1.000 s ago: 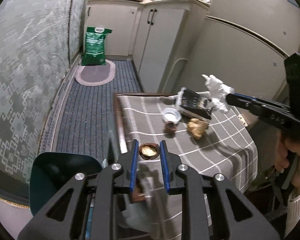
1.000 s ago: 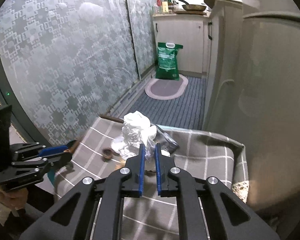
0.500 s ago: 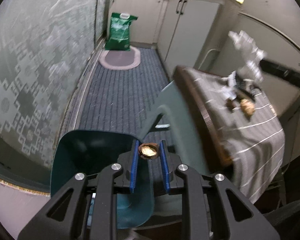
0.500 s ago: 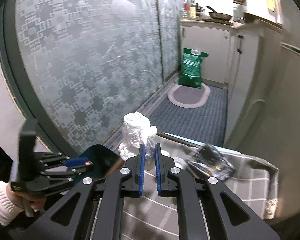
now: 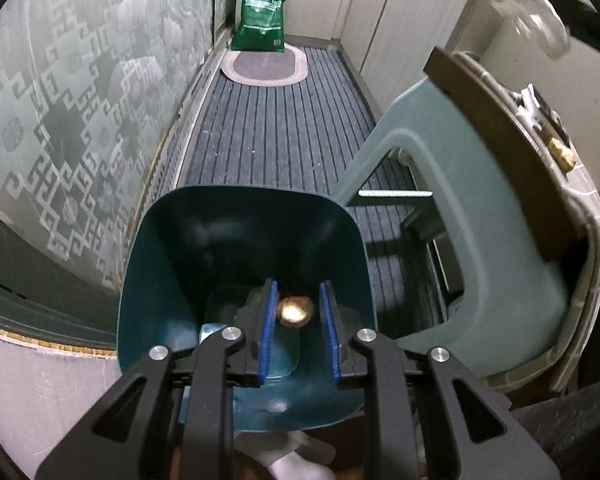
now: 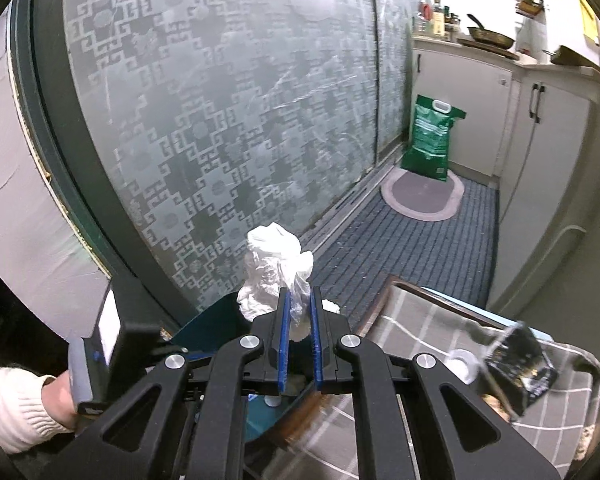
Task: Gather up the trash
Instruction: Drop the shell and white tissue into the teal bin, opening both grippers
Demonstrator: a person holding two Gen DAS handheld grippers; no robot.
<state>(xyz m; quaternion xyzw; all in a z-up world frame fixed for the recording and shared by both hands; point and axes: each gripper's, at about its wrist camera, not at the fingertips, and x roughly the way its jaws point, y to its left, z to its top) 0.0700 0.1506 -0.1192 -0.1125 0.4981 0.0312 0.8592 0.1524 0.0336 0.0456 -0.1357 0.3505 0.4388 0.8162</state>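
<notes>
In the left wrist view my left gripper (image 5: pixel 296 312) hangs over the open mouth of a dark teal bin (image 5: pixel 172 264). Its jaws stand apart, and a brown nutshell (image 5: pixel 295 310) sits between them with a gap on either side, above the bin's bottom. In the right wrist view my right gripper (image 6: pixel 298 320) is shut on a crumpled white plastic wrapper (image 6: pixel 274 268) and holds it above the bin's rim (image 6: pixel 204 320). The wrapper also shows blurred at the top right of the left wrist view (image 5: pixel 536 12). The left gripper's body (image 6: pixel 112 344) sits beside the bin.
A low table under a grey checked cloth (image 6: pixel 432 332) stands on a pale teal stool (image 5: pixel 488 216). On it lie a black snack bag (image 6: pixel 520 364), a small white cup (image 6: pixel 464 360) and a nutshell (image 5: pixel 562 152). A frosted patterned glass door (image 6: pixel 220 120) lines the left. A green sack (image 5: pixel 264 12) stands far back.
My left gripper has dropped from the table down over the bin and its jaws have opened off the nutshell. My right gripper has carried the wrapper left, from above the table to above the bin.
</notes>
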